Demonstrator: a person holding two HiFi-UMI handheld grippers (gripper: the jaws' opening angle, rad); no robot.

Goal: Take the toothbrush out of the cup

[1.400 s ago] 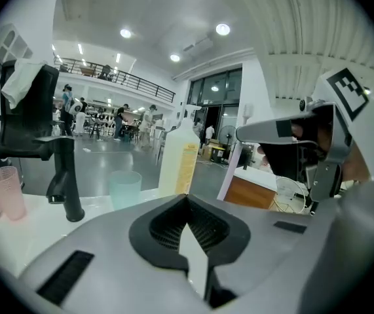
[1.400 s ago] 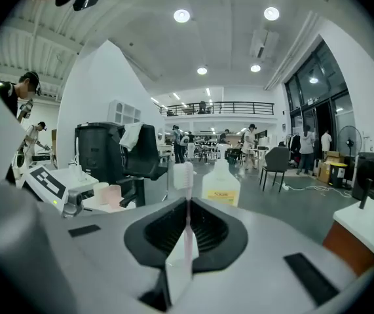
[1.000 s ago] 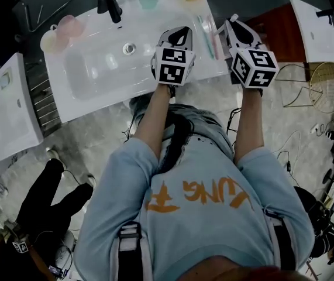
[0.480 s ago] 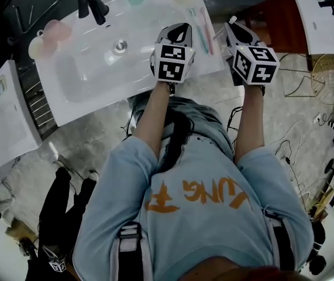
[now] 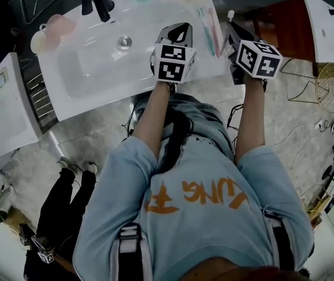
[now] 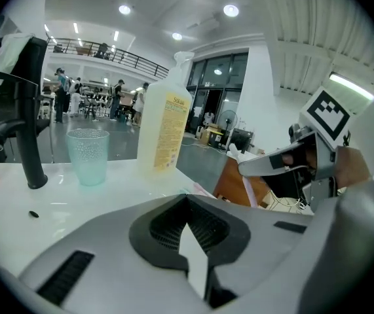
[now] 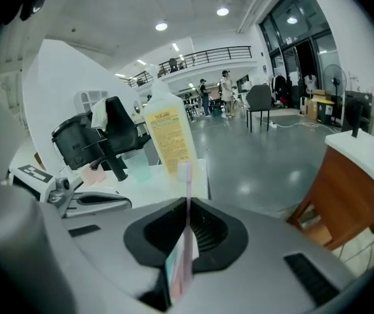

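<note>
The right claw point(image 7: 183, 257) is clenched on a pink toothbrush point(image 7: 185, 198), which stands upright between its jaws, bristle head uppermost; it hangs at the right edge of the white desk point(image 5: 102, 95) with its sunken basin, well apart from the translucent teal cup point(image 6: 87, 154); that cup stands at the desk's far side between a black tap point(image 6: 26, 123) and a clear soap bottle with a yellow label point(image 6: 164, 120); the left claw point(image 6: 196, 260) is clenched on nothing, over the desk's near edge; two more toothbrushes point(image 5: 209, 28) lie flat on the desk between the claws.
</note>
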